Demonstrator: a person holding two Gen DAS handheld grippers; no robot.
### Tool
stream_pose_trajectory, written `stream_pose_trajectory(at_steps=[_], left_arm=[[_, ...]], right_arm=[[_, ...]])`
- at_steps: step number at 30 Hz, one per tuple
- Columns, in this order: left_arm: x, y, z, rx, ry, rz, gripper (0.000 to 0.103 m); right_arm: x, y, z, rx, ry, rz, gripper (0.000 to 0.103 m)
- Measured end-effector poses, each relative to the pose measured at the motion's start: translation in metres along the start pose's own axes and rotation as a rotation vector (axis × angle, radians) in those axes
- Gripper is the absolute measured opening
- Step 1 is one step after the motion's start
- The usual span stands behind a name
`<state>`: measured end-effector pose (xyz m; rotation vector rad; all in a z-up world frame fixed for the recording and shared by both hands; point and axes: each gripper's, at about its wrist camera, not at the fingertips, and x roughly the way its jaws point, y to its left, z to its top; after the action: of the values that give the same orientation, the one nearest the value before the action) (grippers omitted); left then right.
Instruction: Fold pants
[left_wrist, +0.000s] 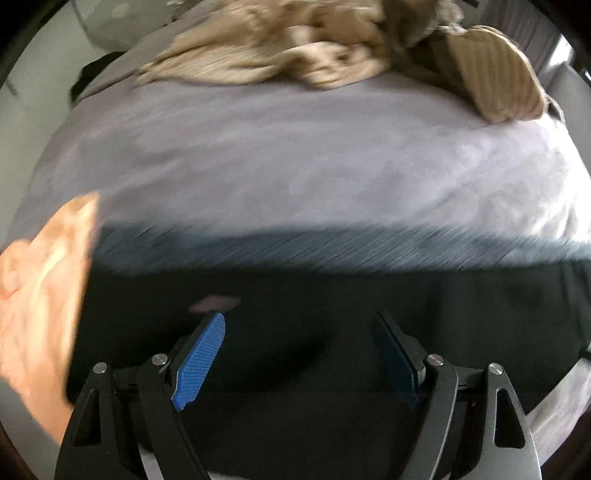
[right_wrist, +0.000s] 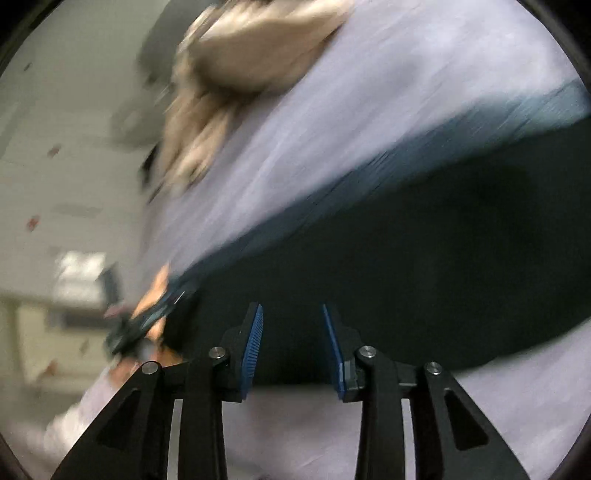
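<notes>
Left tool (left_wrist: 299, 321) hangs with its blue pads well apart and nothing between them, pointing down over the dark, flat-spread fabric pants (left_wrist: 332, 332) on the lilac-sheeted bed (left_wrist: 295, 155). Right tool (right_wrist: 291, 314) stands narrower, pads parted, gripping nothing. Both seem freed to reach for the next fold. Pants fill each view from 3 to 9 o'clock beneath the tools; a crumpled beige blanket (left_wrist: 295, 48) lies at 12 o'clock, well apart.
</notes>
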<state>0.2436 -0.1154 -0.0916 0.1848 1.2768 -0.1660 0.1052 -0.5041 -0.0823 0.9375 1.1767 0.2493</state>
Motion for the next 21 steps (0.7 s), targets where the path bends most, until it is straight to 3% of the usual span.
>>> stream_pose_trajectory(at_steps=[2,5,6,8,11,17,18,19,21], left_arm=[[0.002,0.028,-0.018,-0.018,0.010,0.050,0.083],[0.014,0.072,-0.035,-0.079,0.028,0.069,0.087],[0.019,0.080,-0.038,-0.092,0.029,0.072,0.098],[0.027,0.091,-0.043,-0.096,0.029,0.033,0.098],[0.032,0.088,-0.041,-0.064,0.022,0.038,0.100],[0.038,0.092,-0.042,-0.061,0.017,0.020,0.101],[0.038,0.093,-0.041,-0.058,0.019,0.017,0.101],[0.039,0.096,-0.041,-0.055,0.020,0.013,0.101],[0.040,0.101,-0.039,-0.049,0.020,0.009,0.101]], right_arm=[[0.044,0.015,-0.035,0.050,0.117,0.118,0.037],[0.105,0.029,-0.071,0.100,0.208,0.161,0.038],[0.118,0.029,-0.077,0.132,0.213,0.188,0.038],[0.139,0.027,-0.083,0.203,0.198,0.229,0.038],[0.145,0.022,-0.084,0.254,0.155,0.258,0.038],[0.162,0.027,-0.074,0.293,0.113,0.258,0.037],[0.159,0.030,-0.072,0.291,0.112,0.250,0.029],[0.156,0.035,-0.069,0.281,0.115,0.235,0.005],[0.144,0.049,-0.063,0.235,0.097,0.239,0.003]])
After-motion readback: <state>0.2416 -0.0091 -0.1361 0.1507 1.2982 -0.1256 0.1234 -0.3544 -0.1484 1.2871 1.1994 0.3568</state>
